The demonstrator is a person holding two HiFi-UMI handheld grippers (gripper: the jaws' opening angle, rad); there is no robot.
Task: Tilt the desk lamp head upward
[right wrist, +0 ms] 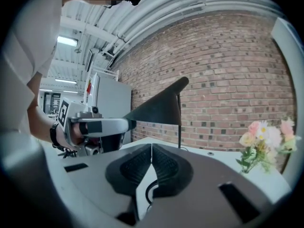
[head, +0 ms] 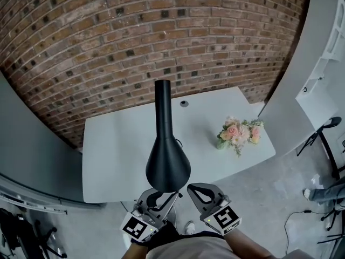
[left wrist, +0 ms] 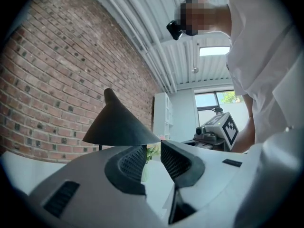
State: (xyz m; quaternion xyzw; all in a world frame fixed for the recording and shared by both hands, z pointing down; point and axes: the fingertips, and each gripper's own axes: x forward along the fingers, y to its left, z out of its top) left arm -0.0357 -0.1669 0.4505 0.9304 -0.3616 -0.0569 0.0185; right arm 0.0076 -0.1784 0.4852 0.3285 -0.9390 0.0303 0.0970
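Black and cone-shaped, the desk lamp head (head: pixel 167 166) is seen above the near edge of the white desk (head: pixel 116 144), with the brick wall (head: pixel 108 36) behind. Its near rim is pinched by the left gripper (head: pixel 163 195). The right gripper (head: pixel 198 190) is held just beside it, its jaws pressed together with nothing between them. A small flower bouquet (head: pixel 239 134) is set on the right part of the desk.

The desk (head: pixel 118 144) stands against the brick wall (head: pixel 135 31) at 12 o'clock. The lamp head (head: pixel 167 163) hangs over the desk's 6 o'clock edge, with the flowers (head: pixel 240 134) on the desk at its 2 o'clock. The left claw (head: pixel 161 195) is clamped on the head's 6 o'clock rim, and the right claw (head: pixel 192 188) is just beside it at 5 o'clock.
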